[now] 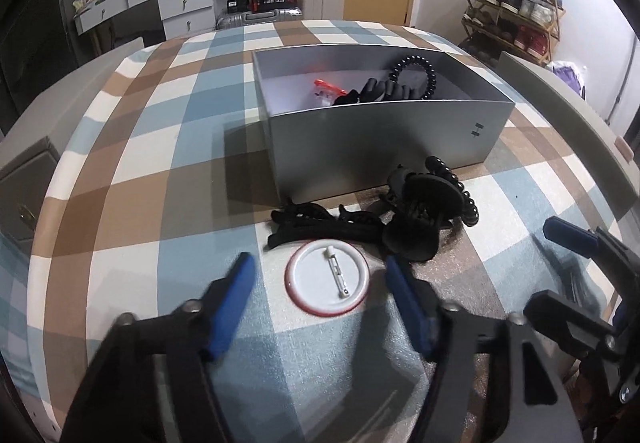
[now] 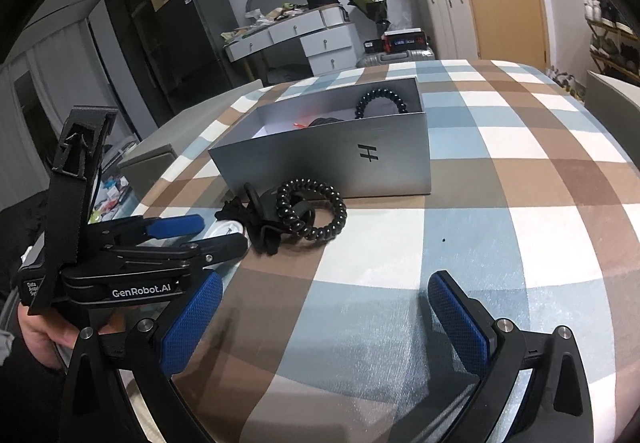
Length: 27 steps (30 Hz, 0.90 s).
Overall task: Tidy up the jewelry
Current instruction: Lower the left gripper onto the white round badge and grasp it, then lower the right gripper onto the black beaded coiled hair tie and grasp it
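Biggest thing first: the desk (image 1: 152, 147), covered in a blue, brown and white checked cloth that looks a little slick. On it stands the grey cardboard box (image 1: 384, 139), open-topped, light and thin-walled by the look of it, already holding a black spiral hair tie (image 1: 416, 73) leaning on its far wall, some dark clips and something orange. Just in front of the box lies the loose pile: a black claw clip (image 1: 416, 219), rigid plastic with springy teeth, best taken across its body; a second coiled hair tie (image 2: 310, 209), rubbery and stretchy, likely to wobble if pinched on one loop; and flat black hair clips (image 1: 320, 227), thin and hard to get under. Nearest of all, the round pin badge (image 1: 327, 278) lies face down, pin side up, light, stiff and smooth, so the rim is the place to pinch. The left hand-held gripper (image 1: 320, 275) has its blue pads either side of that badge, half-closed but not yet touching. The right hand-held gripper (image 2: 324, 317) hangs wide apart over bare cloth, holding nothing.
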Each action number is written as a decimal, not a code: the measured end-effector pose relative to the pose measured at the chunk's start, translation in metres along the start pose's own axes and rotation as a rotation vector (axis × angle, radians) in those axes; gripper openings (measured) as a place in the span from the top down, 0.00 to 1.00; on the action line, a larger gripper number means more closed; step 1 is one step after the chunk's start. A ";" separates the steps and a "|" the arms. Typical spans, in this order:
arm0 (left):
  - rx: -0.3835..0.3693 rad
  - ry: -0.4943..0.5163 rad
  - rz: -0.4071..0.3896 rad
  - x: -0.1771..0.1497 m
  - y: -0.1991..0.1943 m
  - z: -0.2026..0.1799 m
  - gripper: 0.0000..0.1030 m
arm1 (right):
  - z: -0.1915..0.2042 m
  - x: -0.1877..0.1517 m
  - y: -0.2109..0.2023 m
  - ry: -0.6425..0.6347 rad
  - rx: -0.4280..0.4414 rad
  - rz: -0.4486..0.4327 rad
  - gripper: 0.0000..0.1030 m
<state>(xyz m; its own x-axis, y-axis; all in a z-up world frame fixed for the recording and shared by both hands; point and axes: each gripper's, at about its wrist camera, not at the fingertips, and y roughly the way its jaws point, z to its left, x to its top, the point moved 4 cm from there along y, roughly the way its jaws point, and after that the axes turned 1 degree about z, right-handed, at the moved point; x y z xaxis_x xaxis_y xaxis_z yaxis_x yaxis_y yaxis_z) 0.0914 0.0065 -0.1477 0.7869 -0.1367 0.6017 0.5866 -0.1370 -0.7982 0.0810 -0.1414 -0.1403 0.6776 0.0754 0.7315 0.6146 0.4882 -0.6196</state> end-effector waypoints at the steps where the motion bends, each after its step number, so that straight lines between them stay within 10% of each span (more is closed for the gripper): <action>1: 0.008 0.006 -0.001 0.000 0.000 0.000 0.58 | 0.000 0.000 0.000 0.002 0.000 0.000 0.00; 27: -0.048 -0.088 -0.049 -0.020 -0.032 0.017 0.64 | -0.012 0.044 0.025 0.133 0.195 0.074 0.00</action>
<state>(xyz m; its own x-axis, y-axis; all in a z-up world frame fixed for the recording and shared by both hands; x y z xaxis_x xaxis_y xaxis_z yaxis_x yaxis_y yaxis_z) 0.0605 0.0303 -0.1347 0.7726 -0.0423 0.6334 0.6164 -0.1887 -0.7645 0.1305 -0.1362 -0.1269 0.7733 0.0082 0.6340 0.4805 0.6448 -0.5945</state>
